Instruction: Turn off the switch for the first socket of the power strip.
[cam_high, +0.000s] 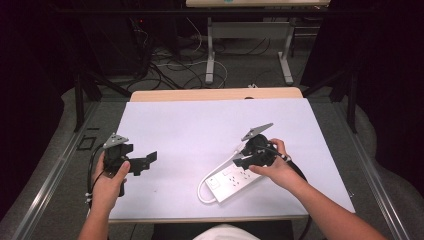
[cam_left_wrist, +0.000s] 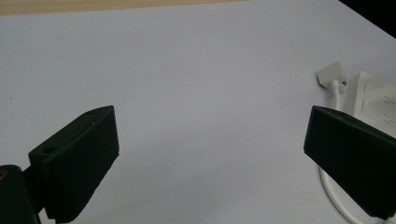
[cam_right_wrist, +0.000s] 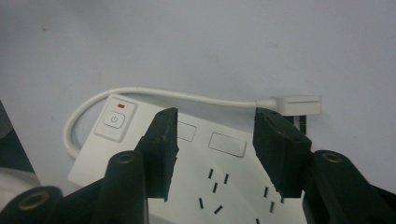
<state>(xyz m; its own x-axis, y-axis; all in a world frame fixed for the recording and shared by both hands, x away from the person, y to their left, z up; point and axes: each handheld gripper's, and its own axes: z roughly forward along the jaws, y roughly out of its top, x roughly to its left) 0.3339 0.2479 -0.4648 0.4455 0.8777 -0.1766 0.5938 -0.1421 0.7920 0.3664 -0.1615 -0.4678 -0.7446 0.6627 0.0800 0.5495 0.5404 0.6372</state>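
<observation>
Tongs first: the left tongs (cam_high: 148, 161) are spread wide, nothing between the jaws, hanging over a bare patch of the desk (cam_high: 200, 125) near its left edge. The left hand (cam_high: 107, 182) grips them from below. In the left gripper view the two black jaws sit way apart with only white desk surface between them, and the strip (cam_left_wrist: 373, 100) peeks in at the far right, partly behind the right-hand jaw.

Right tongs (cam_right_wrist: 215, 149) are partly open too, a narrower gap than the left ones, and holding nothing. They hover right over the strip (cam_right_wrist: 224, 182), jaws pointing down at its socket face; can't tell if the tips actually touch it. The right hand (cam_high: 275, 167) holds them over the strip's far end in the high view.

Strip (cam_high: 232, 181) itself lies flat on the desk, front right of centre, angled. Its power button (cam_right_wrist: 113, 120) with a small red mark above it sits at the end left of the jaws. The white cord (cam_right_wrist: 140, 93) loops out from that end and runs along behind to the flat plug (cam_right_wrist: 299, 105), which lies on the desk just past the right jaw.
</observation>
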